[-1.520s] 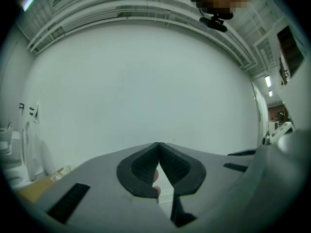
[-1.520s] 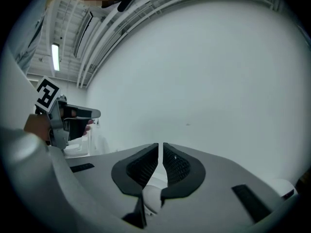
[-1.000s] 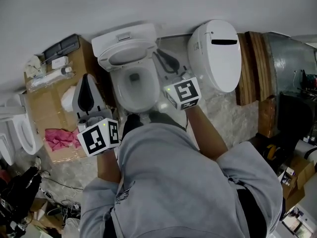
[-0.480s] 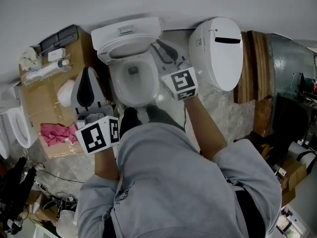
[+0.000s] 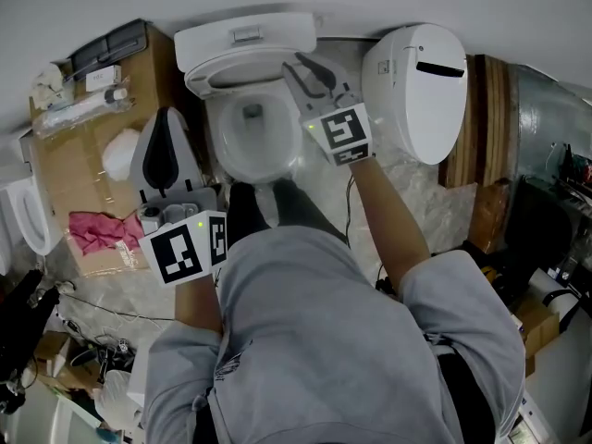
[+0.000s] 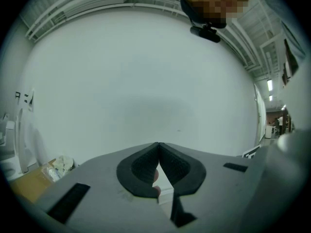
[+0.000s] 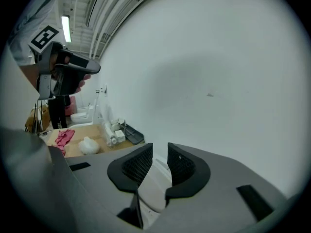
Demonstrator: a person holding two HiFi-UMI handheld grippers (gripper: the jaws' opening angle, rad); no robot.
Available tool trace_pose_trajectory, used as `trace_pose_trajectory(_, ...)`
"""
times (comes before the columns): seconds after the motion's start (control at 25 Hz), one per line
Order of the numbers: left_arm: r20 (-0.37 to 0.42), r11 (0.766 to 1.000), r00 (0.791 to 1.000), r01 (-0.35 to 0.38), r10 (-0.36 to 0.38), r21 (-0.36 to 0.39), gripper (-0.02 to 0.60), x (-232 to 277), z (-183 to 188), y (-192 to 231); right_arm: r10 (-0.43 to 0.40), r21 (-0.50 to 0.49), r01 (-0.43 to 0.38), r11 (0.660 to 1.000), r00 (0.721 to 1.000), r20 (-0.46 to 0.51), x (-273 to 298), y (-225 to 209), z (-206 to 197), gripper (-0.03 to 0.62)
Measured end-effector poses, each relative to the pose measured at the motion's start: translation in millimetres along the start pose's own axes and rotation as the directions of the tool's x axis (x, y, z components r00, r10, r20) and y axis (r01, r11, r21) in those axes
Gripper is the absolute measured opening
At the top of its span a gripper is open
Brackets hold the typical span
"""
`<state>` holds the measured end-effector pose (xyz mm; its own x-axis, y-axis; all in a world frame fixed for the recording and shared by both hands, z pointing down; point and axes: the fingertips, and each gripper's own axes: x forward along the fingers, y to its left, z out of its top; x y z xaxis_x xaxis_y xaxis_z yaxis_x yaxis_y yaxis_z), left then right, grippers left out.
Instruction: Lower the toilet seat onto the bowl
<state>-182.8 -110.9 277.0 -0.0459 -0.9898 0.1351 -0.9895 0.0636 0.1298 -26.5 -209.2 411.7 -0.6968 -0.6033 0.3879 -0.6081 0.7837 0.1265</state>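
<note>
Right gripper view shows the right claw (image 7: 159,155) with its jaws a little apart. They have just been opening, with the white toilet (image 7: 151,191) showing in the gap, not pinched. The left claw (image 6: 158,165) is closed and empty. The toilet seat (image 5: 211,81) looks tipped up by the tank (image 5: 245,37), not flat on the bowl (image 5: 229,160), so lowering seems left to do.
</note>
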Motion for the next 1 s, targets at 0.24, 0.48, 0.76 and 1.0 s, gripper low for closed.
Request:
trace_pose_trajectory(0.24,-0.018,1.000,1.000,-0.001,0.001,0.001,0.000,7,-12,4,0.024,-0.034,-0.025,0.999,1.000,-0.018,19,0,-14,0.083)
trace_pose_trajectory(0.48,-0.030,1.000,1.000,0.002,-0.002,-0.002,0.000,12,-22,5,0.043,-0.075,-0.046,0.996,0.998,-0.047,35,-3,-33,0.089)
trace_pose_trajectory(0.76,-0.044,1.000,0.999,0.012,-0.012,-0.003,0.000,17,-32,9,0.070,-0.124,-0.082,0.989,0.993,-0.099,59,1,-56,0.098)
trace_pose_trajectory(1.0,-0.054,1.000,0.998,0.014,-0.014,-0.009,0.000,21,-40,14,0.090,-0.139,-0.108,0.984,0.987,-0.133,76,2,-72,0.110)
